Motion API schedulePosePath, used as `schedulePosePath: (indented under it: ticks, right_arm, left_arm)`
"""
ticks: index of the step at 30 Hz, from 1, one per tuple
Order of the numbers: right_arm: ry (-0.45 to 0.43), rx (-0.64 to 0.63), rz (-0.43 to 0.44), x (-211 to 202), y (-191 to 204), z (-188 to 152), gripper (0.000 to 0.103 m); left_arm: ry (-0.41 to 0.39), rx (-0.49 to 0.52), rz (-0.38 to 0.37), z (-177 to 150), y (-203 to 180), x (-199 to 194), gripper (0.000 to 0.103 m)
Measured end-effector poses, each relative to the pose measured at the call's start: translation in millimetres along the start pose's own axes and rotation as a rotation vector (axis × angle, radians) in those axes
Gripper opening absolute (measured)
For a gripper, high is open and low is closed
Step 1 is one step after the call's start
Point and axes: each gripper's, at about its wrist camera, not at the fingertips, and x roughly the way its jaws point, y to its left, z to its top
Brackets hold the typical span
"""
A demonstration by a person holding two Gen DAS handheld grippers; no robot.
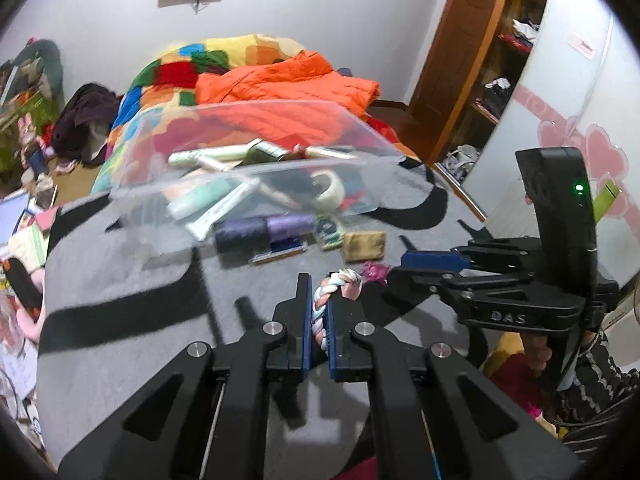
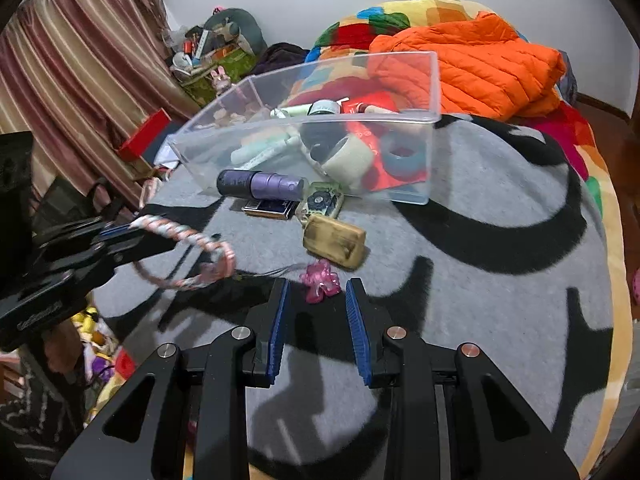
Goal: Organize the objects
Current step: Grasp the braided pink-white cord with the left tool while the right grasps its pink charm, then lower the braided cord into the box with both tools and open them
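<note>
My left gripper (image 1: 319, 294) is shut on a braided pink, white and blue hair band (image 1: 335, 286) and holds it above the grey and black blanket (image 1: 132, 264). In the right wrist view the band (image 2: 188, 236) hangs as a loop from the left gripper (image 2: 132, 227). My right gripper (image 2: 316, 292) is open and empty, its jaws on either side of a pink bow clip (image 2: 320, 278) on the blanket, which also shows in the left wrist view (image 1: 376, 271). A clear plastic bin (image 2: 434, 80) holding tubes and tape rolls stands behind.
In front of the bin lie a purple cylinder (image 2: 260, 182), a dark flat box (image 2: 268, 207), a small floral case (image 2: 322, 201) and a tan sponge-like block (image 2: 335, 242). An orange jacket (image 2: 472, 64) and colourful quilt lie behind. The bed edge drops off at left.
</note>
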Motion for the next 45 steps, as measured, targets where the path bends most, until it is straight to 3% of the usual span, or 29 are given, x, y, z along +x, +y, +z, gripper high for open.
schedulePosePath:
  ticks: [2,8,17,22,32,45]
  right_arm:
    - [0.023,-0.032,-0.027,10,7,0,0.026]
    - [-0.018,-0.157,-0.185,20,29,-3,0.026]
    - [-0.045,-0.166,-0.233,21,33,-5,0.025]
    - [-0.056,-0.141,-0.192,9,35,-7,0.025]
    - [-0.199,-0.098,-0.123,-40,38,19,0.025]
    - [-0.346,-0.085,-0.13,-71,35,70,0.025]
  left_arm:
    - [0.005,-0.023,0.004,-6,7,-1,0.005]
    - [-0.004,-0.072,0.002,-17,22,-8,0.005]
    - [-0.032,-0.09,0.021,-24,27,-18,0.005]
    - [-0.069,-0.099,0.041,-15,33,-29,0.005]
    - [-0.144,-0.1,0.042,17,32,-41,0.005]
    - [-0.21,-0.152,0.071,65,53,-42,0.005]
